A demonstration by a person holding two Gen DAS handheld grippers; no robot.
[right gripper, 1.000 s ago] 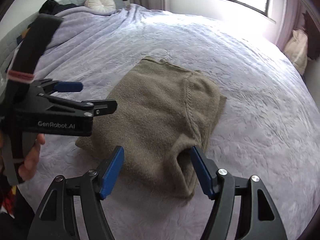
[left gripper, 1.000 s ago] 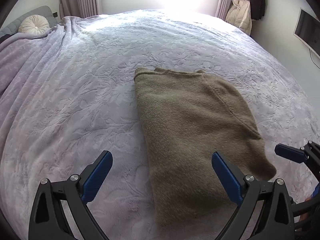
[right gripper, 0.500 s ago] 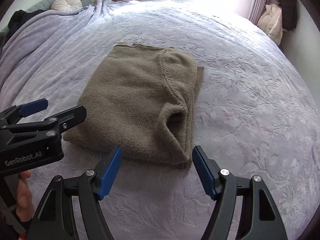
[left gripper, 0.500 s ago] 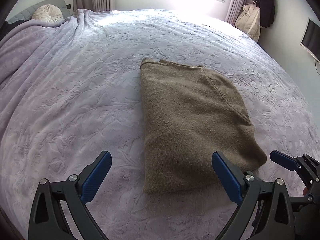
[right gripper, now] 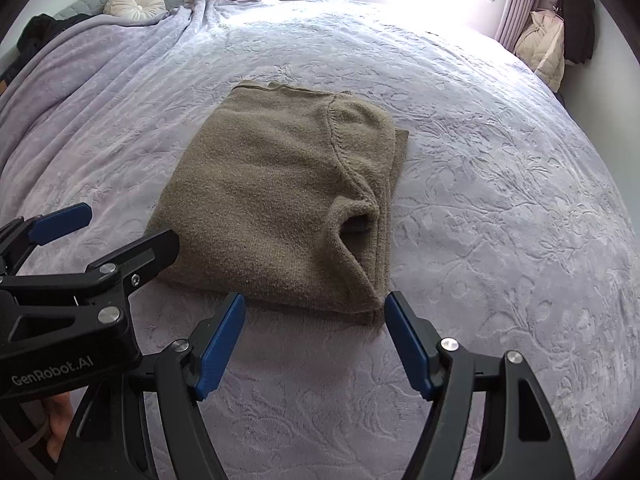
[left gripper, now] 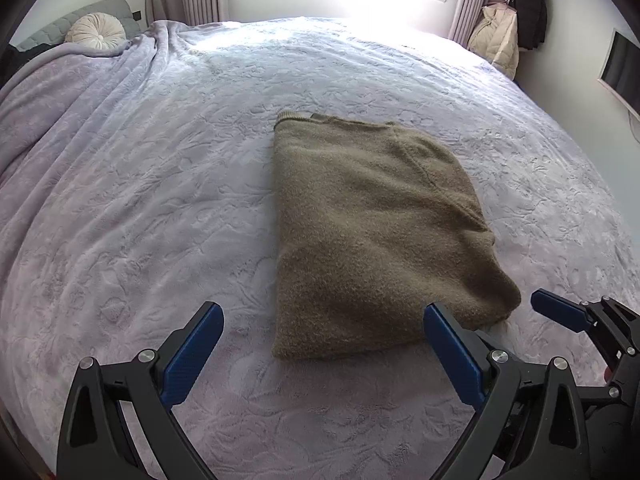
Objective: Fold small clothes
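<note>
A folded olive-brown knit sweater [left gripper: 368,232] [right gripper: 280,200] lies flat on the lilac bedspread [left gripper: 140,200] [right gripper: 500,200]. My left gripper [left gripper: 322,350] hovers open just short of the sweater's near edge, nothing between its blue pads. My right gripper [right gripper: 314,334] also stands open, short of the sweater's near right corner, where a sleeve opening gapes. The left gripper [right gripper: 116,232] shows at the left of the right wrist view, and the right gripper's fingertip [left gripper: 556,312] pokes in at the right of the left wrist view.
A round cream cushion [left gripper: 96,34] rests against the grey headboard at the far left. Coats [left gripper: 516,12] hang in the far right corner beside the curtains. A dark screen [left gripper: 622,66] is mounted on the right wall. A hand [right gripper: 56,420] grips the left tool.
Both grippers have drawn back from the sweater, which now lies wholly beyond the fingertips. The right view has swung so the sweater sits more centred. Both grippers stay open.
</note>
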